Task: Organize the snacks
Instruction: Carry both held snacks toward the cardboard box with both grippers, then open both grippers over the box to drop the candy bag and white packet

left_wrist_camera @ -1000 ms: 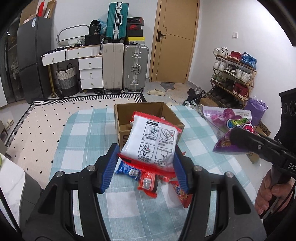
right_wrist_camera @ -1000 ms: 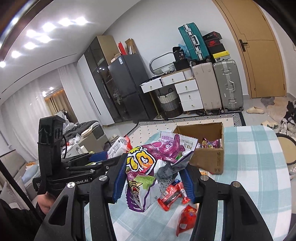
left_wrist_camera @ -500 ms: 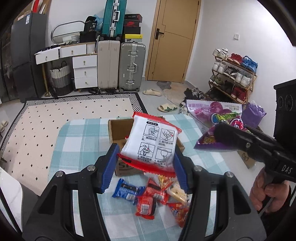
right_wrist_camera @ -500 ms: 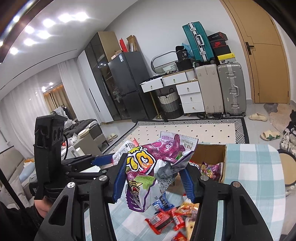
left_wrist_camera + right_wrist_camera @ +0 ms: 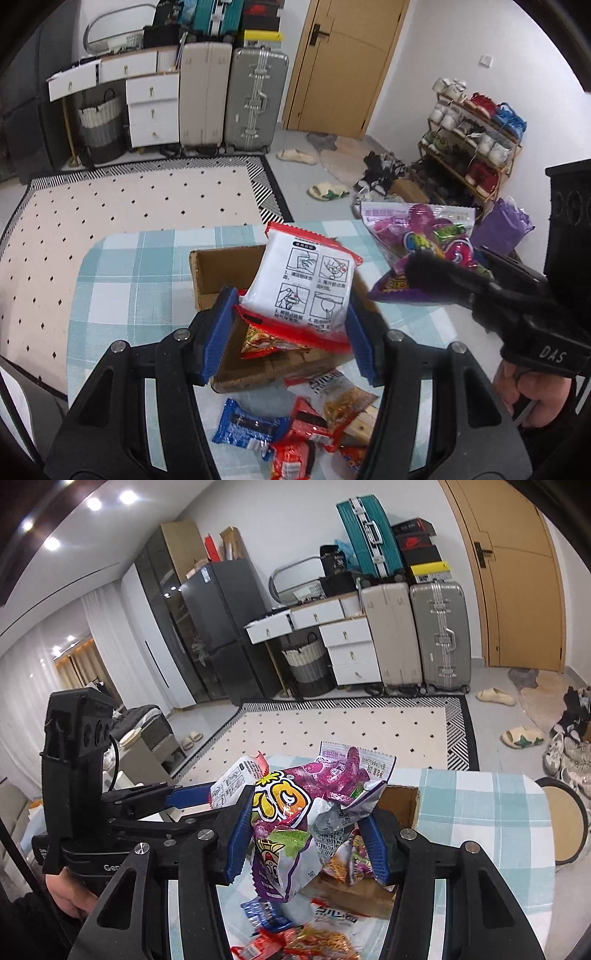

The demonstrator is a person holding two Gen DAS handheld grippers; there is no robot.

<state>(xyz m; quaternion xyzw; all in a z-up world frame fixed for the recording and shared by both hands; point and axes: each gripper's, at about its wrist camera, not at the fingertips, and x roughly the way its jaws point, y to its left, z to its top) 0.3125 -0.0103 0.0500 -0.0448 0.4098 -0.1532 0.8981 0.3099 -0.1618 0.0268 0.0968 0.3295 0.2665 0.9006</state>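
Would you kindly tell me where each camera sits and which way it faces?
Left wrist: on the left gripper, looking down over its white-and-red packet at the cardboard box; the right hand shows.
Right wrist: on the right gripper, looking past its purple snack bag toward the suitcases; the left hand shows.
Shared: box, checked tablecloth, both snacks.

My two wrist cameras look down along their fingers, close above the cardboard box (image 5: pixel 221 266) (image 5: pixel 400 801), which both share.
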